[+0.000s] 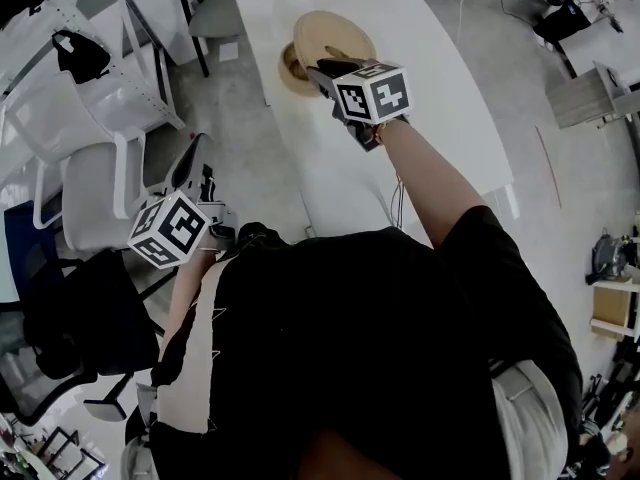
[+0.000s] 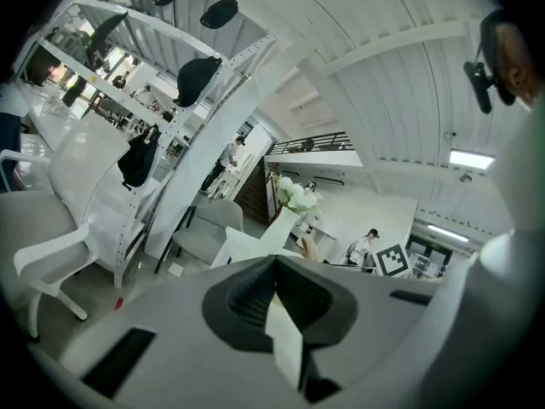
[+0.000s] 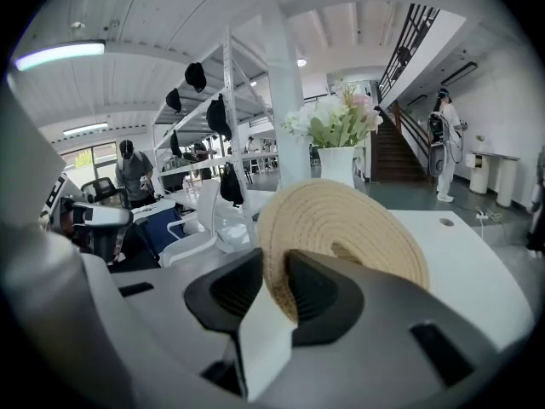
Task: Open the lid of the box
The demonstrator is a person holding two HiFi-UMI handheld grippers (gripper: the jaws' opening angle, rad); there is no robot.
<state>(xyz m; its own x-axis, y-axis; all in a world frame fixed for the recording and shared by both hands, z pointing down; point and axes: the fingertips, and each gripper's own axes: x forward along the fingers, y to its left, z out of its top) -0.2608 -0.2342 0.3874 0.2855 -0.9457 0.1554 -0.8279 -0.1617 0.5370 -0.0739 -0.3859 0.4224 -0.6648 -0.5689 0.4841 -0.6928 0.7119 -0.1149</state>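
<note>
A long white table (image 1: 440,118) is standing on a grey floor in a bright, open hall. The right gripper (image 3: 277,267) is reaching out over its far end. Its dark ribbed jaws are clamping the near rim of the lid (image 3: 358,220) at a moderate opening, one pad on each face. The lid is showing as a flat round disc of pale straw, coiled in tight rings like rope, with a small dark spot near its middle that is too small to make out. It is tilting up on edge, rising from the jaws and leaning away from the gripper. In the head view the box (image 1: 290,70) is peeking out just beside the lid's left edge as a darker brown round shape, resting on the table with its mouth partly uncovered. The lid is hanging over it, held clear of the tabletop.

Beyond the lid a white vase (image 3: 338,164) of pale flowers is standing at the table's far end. A white rack (image 3: 226,100) behind it is carrying dark caps.

The left gripper (image 2: 275,261) is hanging back off the table at the person's side, near a white chair (image 1: 90,168). Its jaws are meeting at the tips with nothing between them.
</note>
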